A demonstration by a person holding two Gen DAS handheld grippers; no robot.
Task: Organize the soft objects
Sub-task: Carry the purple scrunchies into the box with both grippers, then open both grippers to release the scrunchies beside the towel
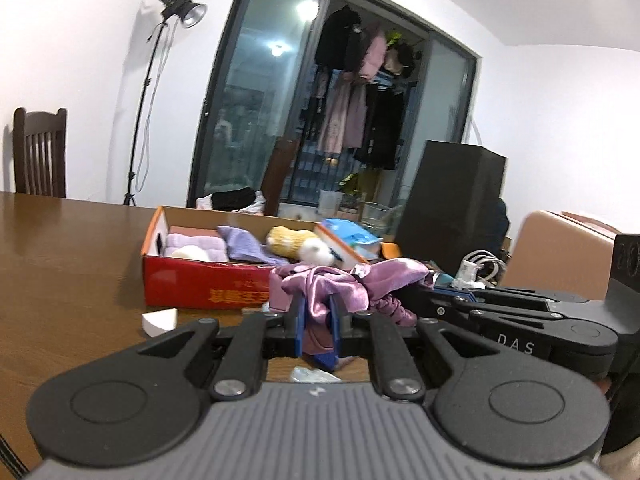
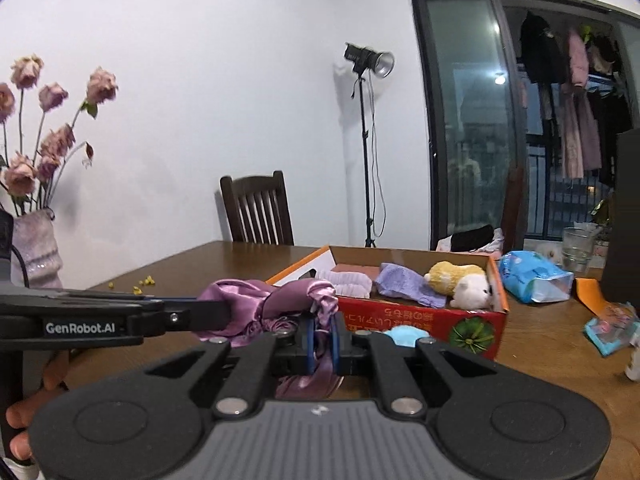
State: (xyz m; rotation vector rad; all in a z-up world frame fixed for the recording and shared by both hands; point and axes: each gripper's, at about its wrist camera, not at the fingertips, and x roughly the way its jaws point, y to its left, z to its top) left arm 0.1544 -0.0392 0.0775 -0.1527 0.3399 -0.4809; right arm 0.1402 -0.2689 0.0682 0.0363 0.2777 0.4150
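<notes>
From the left wrist camera, the left gripper (image 1: pixel 318 326) pinches a shiny purple cloth (image 1: pixel 340 284) between its blue fingers (image 1: pixel 299 322). The cloth is held up just in front of the red box (image 1: pixel 204 284) on the brown table (image 1: pixel 68 256). The right gripper (image 1: pixel 436 300) reaches in from the right and holds the other end of the cloth. Inside the box lie a yellow and white plush toy (image 1: pixel 302 245) and a folded purple towel (image 1: pixel 244 246).

From the right wrist camera, the right gripper (image 2: pixel 323 338) is squeezed tight on the purple cloth (image 2: pixel 256 306). The left gripper (image 2: pixel 208 316) comes in from the left and grips it too. The box (image 2: pixel 420 320) sits close behind, with the plush toy (image 2: pixel 464 282) inside. A blue bag (image 2: pixel 532 276) lies beside the box.
</notes>
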